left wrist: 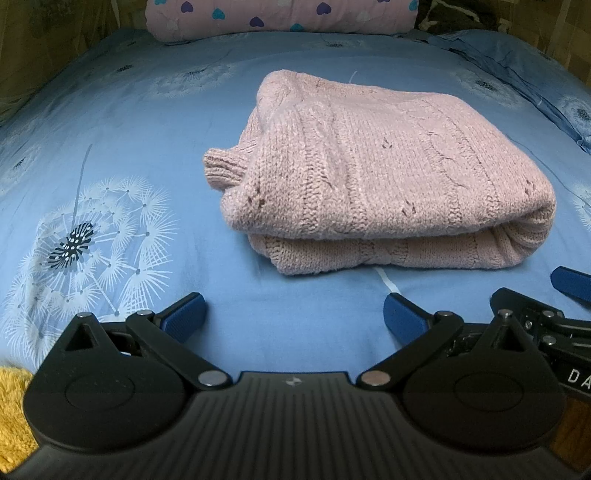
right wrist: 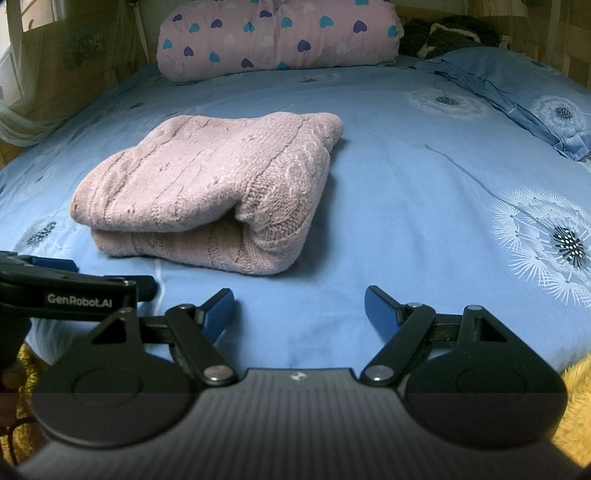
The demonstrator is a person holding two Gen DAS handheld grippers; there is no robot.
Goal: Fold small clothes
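pink knitted sweater (left wrist: 384, 173) lies folded in a thick bundle mid-bed on the blue dandelion sheet (left wrist: 147, 122), clear of the left gripper (left wrist: 294, 317) and right gripper (right wrist: 299, 314), both gaping and empty at the near edge; folding looks finished, leaving perhaps only tidying its protruding left cuff.

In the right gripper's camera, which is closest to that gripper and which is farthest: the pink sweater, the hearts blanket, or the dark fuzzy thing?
From the right gripper, nearest first:
1. Pink sweater, folded, just ahead and to the left.
2. Hearts blanket, rolled at the far end of the bed.
3. Dark fuzzy thing, far right corner, just behind the blanket's end; these two are nearly level.
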